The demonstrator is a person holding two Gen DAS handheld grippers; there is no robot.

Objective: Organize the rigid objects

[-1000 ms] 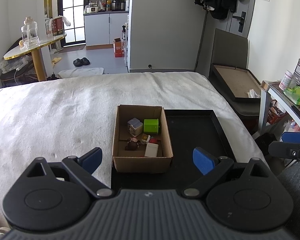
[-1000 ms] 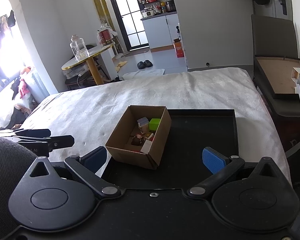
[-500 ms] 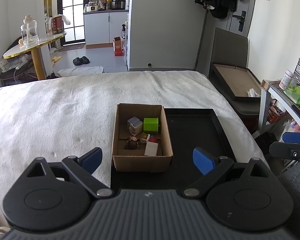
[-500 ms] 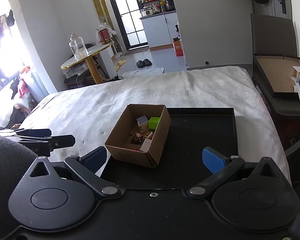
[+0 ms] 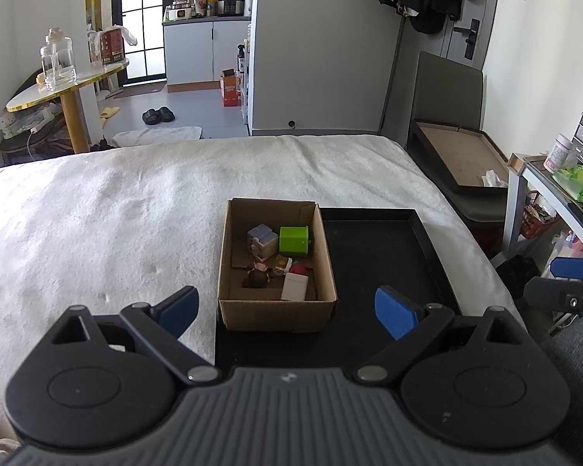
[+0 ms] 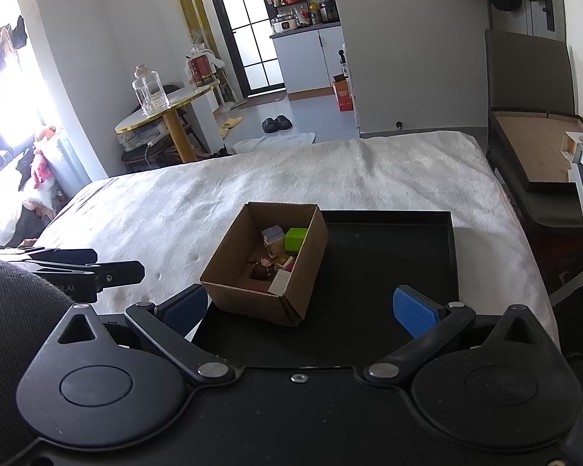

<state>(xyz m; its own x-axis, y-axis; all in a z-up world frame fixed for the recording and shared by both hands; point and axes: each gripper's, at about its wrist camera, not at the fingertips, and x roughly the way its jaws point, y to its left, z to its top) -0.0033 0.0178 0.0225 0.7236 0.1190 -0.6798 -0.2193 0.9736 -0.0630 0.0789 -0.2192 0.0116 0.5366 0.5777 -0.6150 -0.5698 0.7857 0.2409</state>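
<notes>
A small open cardboard box (image 5: 276, 312) stands on the left part of a black tray (image 5: 373, 264) on the bed. Inside it lie a green cube (image 5: 294, 240), a lavender and cream block (image 5: 262, 237), a white block (image 5: 294, 288), a brown figure (image 5: 257, 277) and other small pieces. My left gripper (image 5: 285, 308) is open just short of the box, with nothing between its blue pads. My right gripper (image 6: 301, 310) is open too, nearer the tray's (image 6: 388, 256) middle, with the box (image 6: 252, 303) ahead to its left. The green cube (image 6: 296, 239) also shows there.
The tray rests on a white blanket (image 5: 116, 213) covering the bed. Right of the bed are a dark chair with a flat carton (image 5: 462, 155) and a cluttered shelf (image 5: 563, 171). A round table with a glass jar (image 5: 58, 62) stands at far left.
Both views have drifted only slightly. Nothing was taken hold of, and the box and its contents have not moved.
</notes>
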